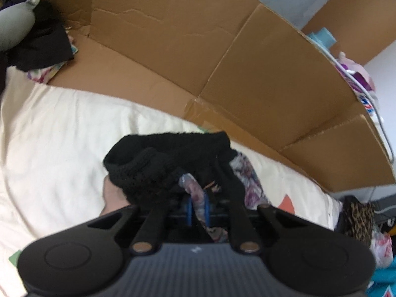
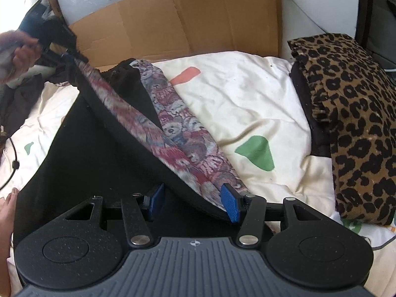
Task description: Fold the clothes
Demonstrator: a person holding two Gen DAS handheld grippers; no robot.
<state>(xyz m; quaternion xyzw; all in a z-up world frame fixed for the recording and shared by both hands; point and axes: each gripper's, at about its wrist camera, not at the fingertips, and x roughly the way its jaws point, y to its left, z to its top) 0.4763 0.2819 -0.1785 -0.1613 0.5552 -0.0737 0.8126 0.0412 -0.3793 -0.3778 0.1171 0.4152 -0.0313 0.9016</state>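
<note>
A black garment (image 2: 86,148) with a bear-print lining (image 2: 173,128) lies spread on the cream bedsheet (image 2: 247,99). One edge of it rises in a taut line toward the upper left. There my left gripper (image 2: 66,54), held by a hand (image 2: 22,52), is shut on that edge. In the left wrist view the left gripper (image 1: 198,208) pinches the printed lining between its blue pads, with black knit fabric (image 1: 168,158) bunched in front. My right gripper (image 2: 193,201) stands open low over the near end of the garment. The lining's edge runs past its right pad (image 2: 230,205), unpinched.
A folded leopard-print garment (image 2: 346,111) rests on a black one at the right of the bed. Flattened cardboard (image 2: 185,19) stands along the far side. Dark clothes (image 1: 42,47) are heaped at the far left. A cable (image 2: 12,163) lies on the sheet.
</note>
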